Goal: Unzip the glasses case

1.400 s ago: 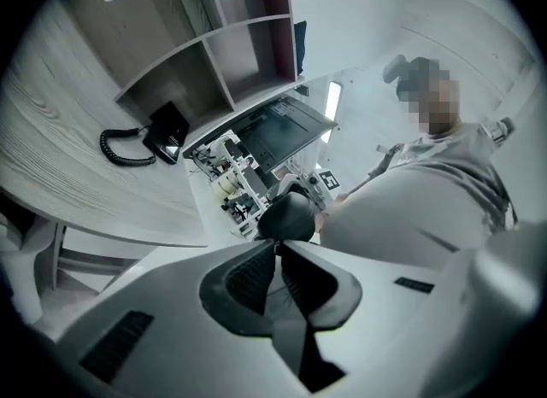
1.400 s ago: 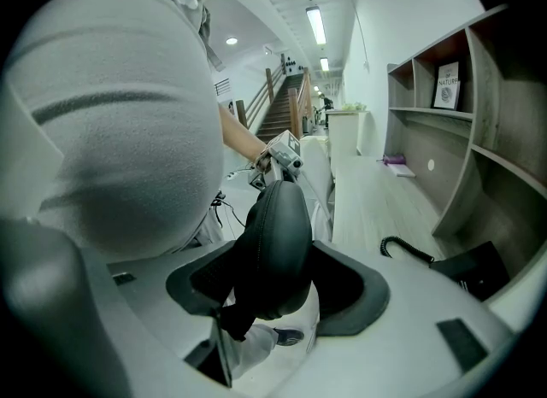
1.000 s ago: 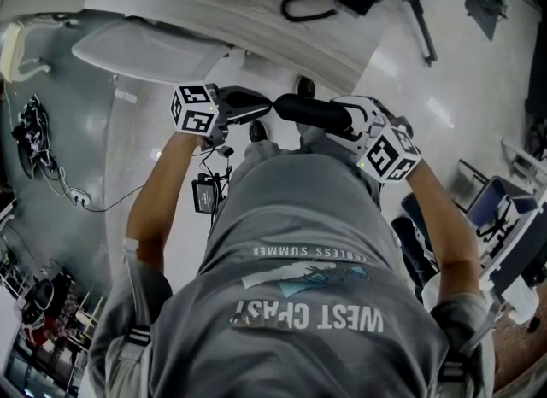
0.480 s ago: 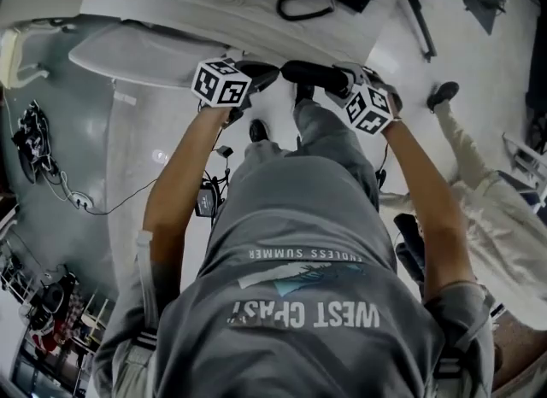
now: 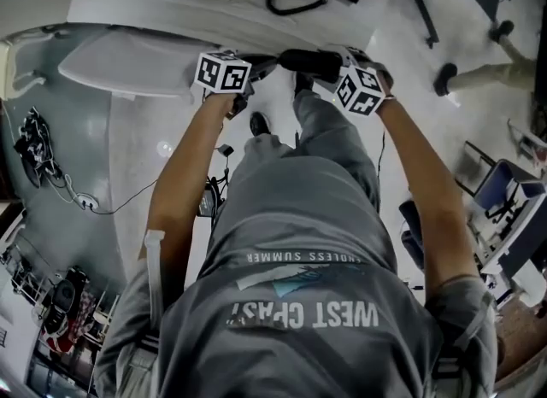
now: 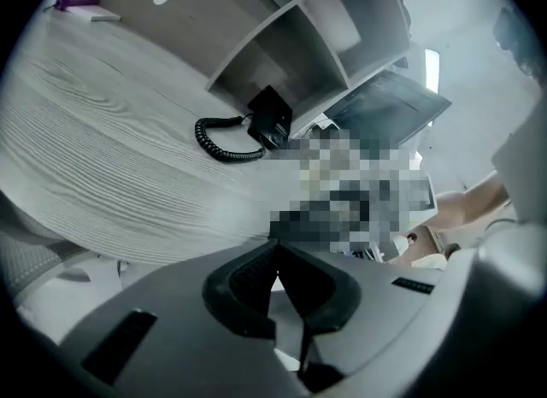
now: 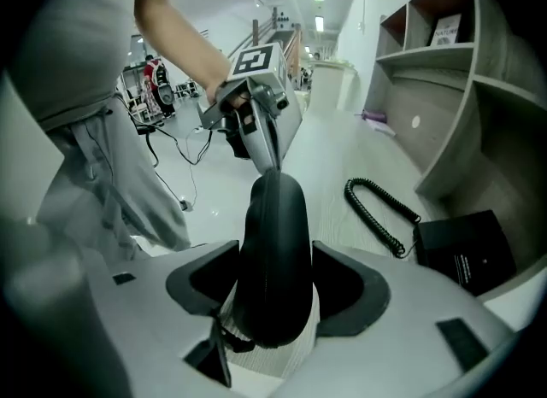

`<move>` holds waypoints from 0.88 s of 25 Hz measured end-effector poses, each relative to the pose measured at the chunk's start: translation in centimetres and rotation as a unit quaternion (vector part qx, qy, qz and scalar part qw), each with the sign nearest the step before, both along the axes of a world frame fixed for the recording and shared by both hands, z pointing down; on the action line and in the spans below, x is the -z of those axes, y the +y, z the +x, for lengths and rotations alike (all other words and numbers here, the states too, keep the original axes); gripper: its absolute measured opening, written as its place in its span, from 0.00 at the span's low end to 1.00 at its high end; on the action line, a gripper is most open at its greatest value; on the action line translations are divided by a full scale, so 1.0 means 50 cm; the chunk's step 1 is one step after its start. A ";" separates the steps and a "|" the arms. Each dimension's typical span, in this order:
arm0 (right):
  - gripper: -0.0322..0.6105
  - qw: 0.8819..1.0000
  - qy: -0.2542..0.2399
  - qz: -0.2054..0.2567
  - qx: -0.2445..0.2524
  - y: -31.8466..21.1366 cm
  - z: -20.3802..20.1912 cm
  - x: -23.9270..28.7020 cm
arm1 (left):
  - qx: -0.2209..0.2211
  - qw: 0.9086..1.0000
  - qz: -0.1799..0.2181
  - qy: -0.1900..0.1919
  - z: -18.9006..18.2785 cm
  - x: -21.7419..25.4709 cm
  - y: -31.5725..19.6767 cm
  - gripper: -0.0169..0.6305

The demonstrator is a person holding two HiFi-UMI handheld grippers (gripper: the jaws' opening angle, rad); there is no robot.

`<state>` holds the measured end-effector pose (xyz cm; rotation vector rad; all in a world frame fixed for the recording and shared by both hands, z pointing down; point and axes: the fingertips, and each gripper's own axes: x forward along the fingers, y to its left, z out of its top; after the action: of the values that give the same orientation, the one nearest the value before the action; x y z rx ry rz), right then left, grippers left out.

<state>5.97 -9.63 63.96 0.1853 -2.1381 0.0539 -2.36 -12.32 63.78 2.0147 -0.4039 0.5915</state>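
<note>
A black oval glasses case [image 5: 309, 62] hangs level between my two grippers, just in front of the table's edge. My right gripper [image 5: 336, 63] has the case [image 7: 275, 242] between its pads, which touch both of its sides while the jaws are opening; the gripper [image 7: 275, 283] points steeply down over the wood. My left gripper [image 5: 267, 66] is shut, and its tips [image 7: 267, 155] meet at the case's far end. Whether they pinch the zipper pull is not visible. In the left gripper view the shut gripper [image 6: 275, 275] shows nothing between its pads.
The pale wood table [image 6: 102, 157] carries a black coiled cable [image 7: 380, 208] and a black box [image 7: 466, 251]. A shelf unit [image 7: 444, 72] stands behind them. A white rounded seat [image 5: 128, 59] sits at the left, and another person's legs [image 5: 487, 72] are at the right.
Both grippers and the case have moved together away from my body, toward the table's edge. The other person on the floor has shifted to the far right.
</note>
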 end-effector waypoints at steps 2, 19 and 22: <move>0.47 1.000 -0.006 0.011 -0.002 -0.010 -0.013 0.000 | 0.002 1.000 -0.001 -0.008 -0.006 -0.008 -0.009 0.03; 0.45 0.997 0.032 -0.002 -0.068 -0.036 -0.039 -0.009 | 0.003 0.999 -0.002 0.045 0.029 0.068 -0.029 0.03; 0.45 0.996 0.026 0.002 -0.082 -0.044 -0.050 -0.010 | 0.002 0.999 0.006 0.044 0.054 0.074 -0.026 0.03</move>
<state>3.47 -11.83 64.43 0.3608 -2.0683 0.1387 0.33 -13.61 60.09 2.0423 -0.3585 0.4985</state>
